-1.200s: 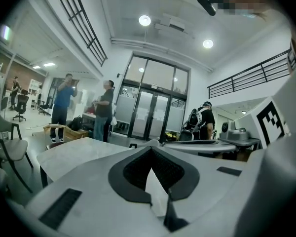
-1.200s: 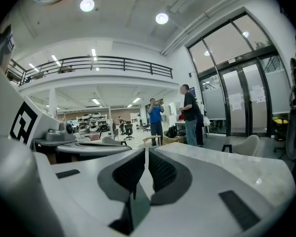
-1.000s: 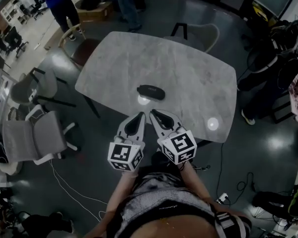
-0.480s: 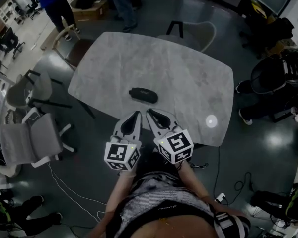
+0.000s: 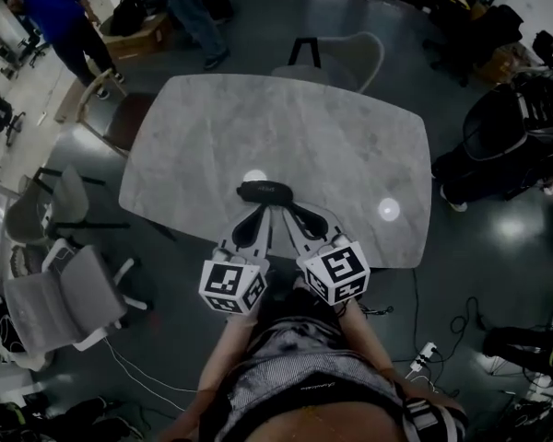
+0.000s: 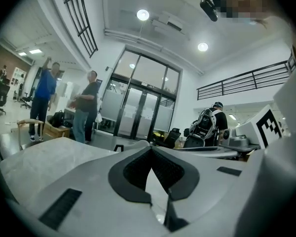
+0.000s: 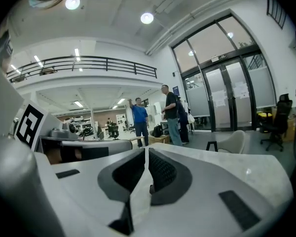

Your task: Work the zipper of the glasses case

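Observation:
The black glasses case [image 5: 264, 191] lies on the grey marble table [image 5: 350, 127], near its front edge. Both grippers reach forward over that edge, side by side. The left gripper [image 5: 260, 209] is shut and holds nothing; its tip stands just short of the case's near side. The right gripper [image 5: 285, 208] is shut too and holds nothing, its tip by the case's right half. I cannot tell whether either tip touches the case. In the left gripper view the jaws [image 6: 150, 149] meet and hide the case. The right gripper view shows the same, with its jaws [image 7: 146, 152] together.
A white chair [image 5: 350, 55] stands at the table's far side, a brown one [image 5: 120, 118] at its left corner, and grey office chairs [image 5: 60, 293] to the left. People [image 5: 60, 17] stand at the back. Dark bags [image 5: 498, 145] sit to the right, cables [image 5: 442, 339] on the floor.
Both grippers have moved forward over the table's front edge, from well short of the case to right beside it. Their jaws stayed shut. The case has not moved on the table.

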Action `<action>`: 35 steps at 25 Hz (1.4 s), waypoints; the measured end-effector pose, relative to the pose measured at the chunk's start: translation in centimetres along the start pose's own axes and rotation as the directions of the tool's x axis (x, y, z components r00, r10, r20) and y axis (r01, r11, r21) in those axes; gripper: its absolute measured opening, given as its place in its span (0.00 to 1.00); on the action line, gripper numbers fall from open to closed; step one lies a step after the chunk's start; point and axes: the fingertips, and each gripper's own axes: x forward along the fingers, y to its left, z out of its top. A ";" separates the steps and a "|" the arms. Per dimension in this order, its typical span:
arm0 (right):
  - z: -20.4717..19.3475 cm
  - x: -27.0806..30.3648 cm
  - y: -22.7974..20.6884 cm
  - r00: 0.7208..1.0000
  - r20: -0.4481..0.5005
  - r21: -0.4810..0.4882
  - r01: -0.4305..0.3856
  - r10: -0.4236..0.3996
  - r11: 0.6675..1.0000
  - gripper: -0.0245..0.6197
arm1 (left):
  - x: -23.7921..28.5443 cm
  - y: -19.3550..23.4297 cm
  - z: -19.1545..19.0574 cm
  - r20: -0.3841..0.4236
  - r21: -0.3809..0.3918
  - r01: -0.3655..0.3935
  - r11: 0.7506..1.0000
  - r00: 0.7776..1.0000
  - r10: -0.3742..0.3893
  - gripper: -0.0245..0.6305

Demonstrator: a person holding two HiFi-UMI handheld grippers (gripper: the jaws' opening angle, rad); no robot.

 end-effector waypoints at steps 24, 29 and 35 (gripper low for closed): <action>3.2 9.7 1.1 0.962 0.002 0.024 0.274 -0.275 0.961 0.15 | 2.9 9.9 3.0 -0.075 -0.019 0.283 0.959 0.956 -0.283 0.04; 2.4 9.4 0.2 0.950 -0.022 0.042 0.312 -0.311 0.949 0.15 | 3.8 10.0 2.5 -0.083 -0.034 0.308 0.951 0.947 -0.310 0.04; 2.8 9.2 -2.5 0.955 -0.028 0.053 0.295 -0.294 0.954 0.15 | 6.3 8.3 2.7 -0.095 -0.027 0.322 0.947 0.942 -0.323 0.04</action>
